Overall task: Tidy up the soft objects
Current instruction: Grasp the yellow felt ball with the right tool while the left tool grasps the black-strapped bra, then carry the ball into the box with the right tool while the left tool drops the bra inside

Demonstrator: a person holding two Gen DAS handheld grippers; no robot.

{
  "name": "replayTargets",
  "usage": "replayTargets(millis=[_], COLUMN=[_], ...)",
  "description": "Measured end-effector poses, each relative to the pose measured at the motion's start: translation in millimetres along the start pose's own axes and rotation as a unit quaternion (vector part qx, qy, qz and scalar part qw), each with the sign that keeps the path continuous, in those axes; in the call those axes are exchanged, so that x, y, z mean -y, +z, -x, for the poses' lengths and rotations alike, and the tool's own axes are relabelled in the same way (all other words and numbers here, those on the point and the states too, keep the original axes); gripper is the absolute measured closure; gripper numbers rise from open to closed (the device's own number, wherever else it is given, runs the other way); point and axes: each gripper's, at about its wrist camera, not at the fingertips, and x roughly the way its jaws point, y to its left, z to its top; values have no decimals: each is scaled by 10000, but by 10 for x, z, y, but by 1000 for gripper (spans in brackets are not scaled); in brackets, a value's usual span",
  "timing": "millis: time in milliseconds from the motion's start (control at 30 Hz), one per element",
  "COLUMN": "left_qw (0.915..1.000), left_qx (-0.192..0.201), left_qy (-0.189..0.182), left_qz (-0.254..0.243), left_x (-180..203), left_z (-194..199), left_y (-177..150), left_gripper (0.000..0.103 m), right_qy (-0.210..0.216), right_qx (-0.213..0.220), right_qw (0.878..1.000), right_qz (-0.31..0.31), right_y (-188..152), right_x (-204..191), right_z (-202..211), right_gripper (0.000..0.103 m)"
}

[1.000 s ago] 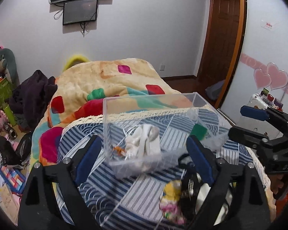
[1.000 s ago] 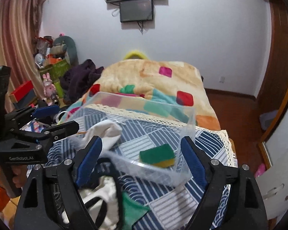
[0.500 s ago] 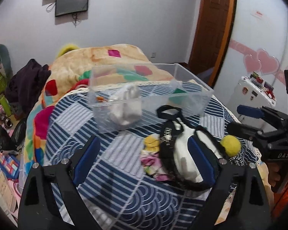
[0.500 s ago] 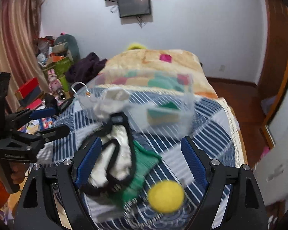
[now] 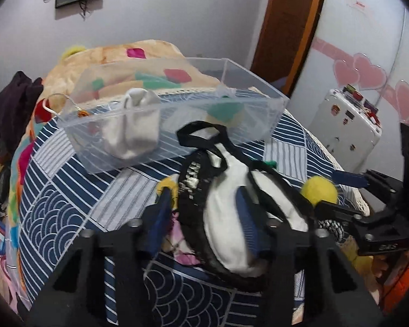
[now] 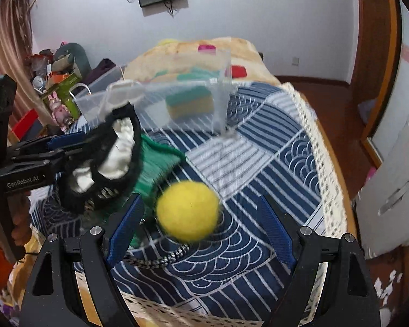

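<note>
A clear plastic bin (image 5: 248,125) on the blue patterned table holds a white sock (image 5: 133,128) and a green-yellow sponge (image 6: 189,103). My left gripper (image 5: 204,209) has its jaws partly closed around a white garment with black trim (image 5: 226,204); it looks gripped in the right wrist view (image 6: 106,163). My right gripper (image 6: 199,220) is open with a yellow felt ball (image 6: 188,215) between its fingers, not pinched. The ball also shows in the left wrist view (image 5: 319,193). A green cloth (image 6: 158,166) lies under the garment.
A small floral cloth (image 5: 180,245) and a black-white braided cord (image 6: 161,259) lie on the tablecloth (image 6: 272,163). A bed with a colourful blanket (image 5: 117,57) is behind the table. A white appliance (image 5: 346,125) stands to the right; clutter lies left.
Both grippers pulled back from the bin and dropped toward the table's near edge. The left jaws narrowed around the white garment. The yellow ball now sits between the right fingers.
</note>
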Motion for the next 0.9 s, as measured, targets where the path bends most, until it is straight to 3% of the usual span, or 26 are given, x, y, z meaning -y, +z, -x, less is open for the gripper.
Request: replayTargets(millis=[100, 167, 233, 300, 567, 900], left_qw=[9998, 9997, 9997, 9996, 9976, 9917], left_qx=[81, 99, 125, 194, 660, 1238], left_qy=[141, 153, 160, 166, 66, 323], left_qz=[-125, -131, -128, -128, -172, -149], left_x=[28, 11, -4, -14, -38, -130], left_z=[44, 69, 97, 159, 521, 792], left_y=[-20, -28, -35, -38, 120, 474], left_gripper=[79, 84, 86, 89, 90, 90], right_qy=[9, 79, 150, 234, 243, 220], right_qx=[-22, 45, 55, 36, 308, 828], right_qw=[10000, 10000, 9999, 9997, 9992, 9961], right_qz=[-32, -29, 13, 67, 116, 202], right_y=[-31, -42, -38, -37, 69, 418], right_x=[-2, -6, -16, -40, -118, -169], right_z=[-48, -28, -17, -18, 65, 215], right_gripper=[21, 30, 48, 60, 60, 60])
